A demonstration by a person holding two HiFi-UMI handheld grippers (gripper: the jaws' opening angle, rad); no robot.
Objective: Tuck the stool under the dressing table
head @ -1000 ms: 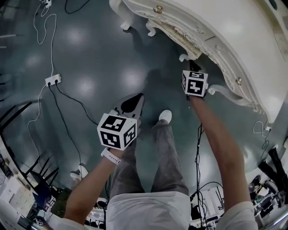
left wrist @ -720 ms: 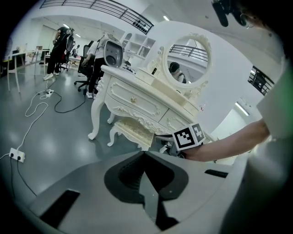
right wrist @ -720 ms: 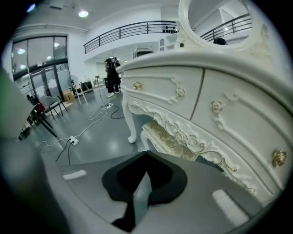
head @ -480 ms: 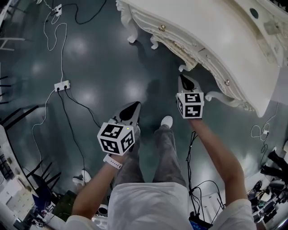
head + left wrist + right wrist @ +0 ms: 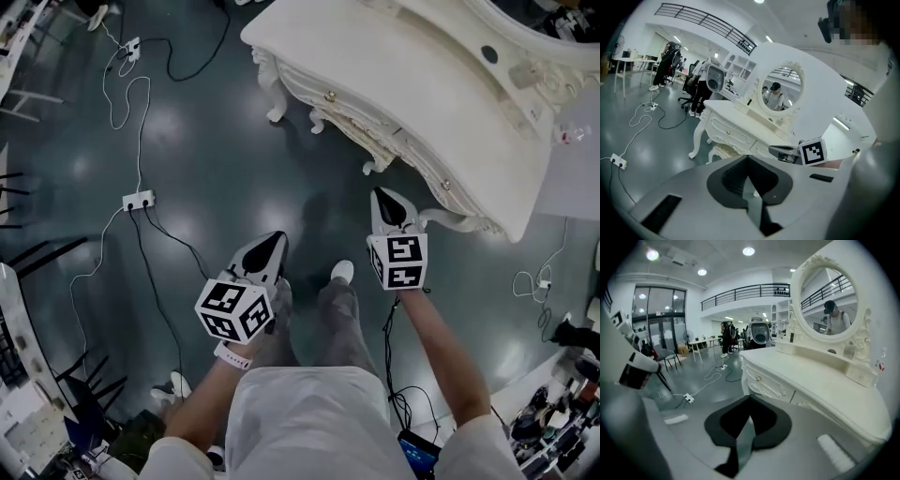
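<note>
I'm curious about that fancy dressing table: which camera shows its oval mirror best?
The right gripper view: the mirror fills its upper right, large and facing the camera. The left gripper view shows it whole but smaller. The head view, looking down, hardly shows it.

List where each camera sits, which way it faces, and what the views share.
Head view: on the person's head, facing steeply down at the floor; shows both forearms, legs, left gripper, right gripper, dressing table.
Left gripper view: on the left gripper, facing the dressing table's front, its mirror and the stool beneath; shows own shut jaws, right gripper.
Right gripper view: on the right gripper, facing along the tabletop toward the mirror; shows its own shut jaws.
Shared: all three show the dressing table; both gripper views show the mirror.
</note>
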